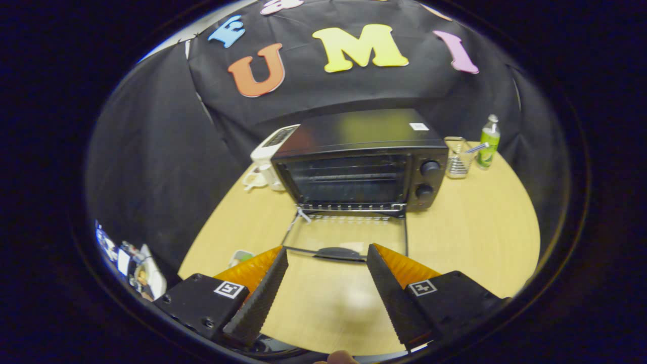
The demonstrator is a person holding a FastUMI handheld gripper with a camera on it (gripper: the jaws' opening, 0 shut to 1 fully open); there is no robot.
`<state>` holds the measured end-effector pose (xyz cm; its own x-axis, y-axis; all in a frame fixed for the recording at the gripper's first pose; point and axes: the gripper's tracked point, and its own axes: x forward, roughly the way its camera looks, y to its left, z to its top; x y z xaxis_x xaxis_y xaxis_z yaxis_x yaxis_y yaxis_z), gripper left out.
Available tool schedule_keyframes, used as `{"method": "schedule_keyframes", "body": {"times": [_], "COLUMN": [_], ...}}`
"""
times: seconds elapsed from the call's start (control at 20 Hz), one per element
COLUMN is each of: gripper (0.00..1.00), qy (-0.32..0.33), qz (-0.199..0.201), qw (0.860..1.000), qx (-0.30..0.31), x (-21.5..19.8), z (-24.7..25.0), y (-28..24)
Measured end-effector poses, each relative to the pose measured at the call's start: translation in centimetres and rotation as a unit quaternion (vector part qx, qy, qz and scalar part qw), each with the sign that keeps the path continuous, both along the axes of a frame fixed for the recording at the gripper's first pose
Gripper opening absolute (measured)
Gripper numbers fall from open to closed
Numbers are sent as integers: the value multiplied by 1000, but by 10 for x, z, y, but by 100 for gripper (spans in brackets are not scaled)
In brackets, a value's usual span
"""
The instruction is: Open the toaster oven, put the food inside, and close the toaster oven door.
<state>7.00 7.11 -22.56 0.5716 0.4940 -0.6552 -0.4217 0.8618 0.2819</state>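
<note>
the toaster oven (361,167) stands beyond the gripper (327,263) with its door (349,235) already folded down flat just ahead of the wide, empty fingers, so opening looks done, while loading food and closing remain, no food clearly visible.

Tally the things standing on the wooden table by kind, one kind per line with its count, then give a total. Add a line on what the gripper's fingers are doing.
Toaster oven, door down: 1
White appliance: 1
Glass cup: 1
Green bottle: 1
Total: 4
Gripper: fingers apart, holding nothing, just short of the door handle.
</note>
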Motion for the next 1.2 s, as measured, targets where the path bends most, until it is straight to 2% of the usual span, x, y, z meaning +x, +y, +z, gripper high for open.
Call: {"method": "schedule_keyframes", "body": {"times": [0.1, 0.25, 0.55, 0.75, 0.85, 1.1, 1.2], "gripper": [100, 100, 99, 94, 89, 83, 75], "qy": [80, 151, 280, 339, 344, 338, 335], "qz": [47, 62, 56, 41, 50, 67, 69], "qw": [994, 980, 949, 929, 928, 932, 932], "qx": [59, 109, 137, 143, 132, 116, 118], "x": [-31, -52, -69, -70, -70, -69, -69], "z": [10, 11, -51, -86, -98, -118, -122], "y": [21, 43, 90, 108, 115, 130, 136]}}
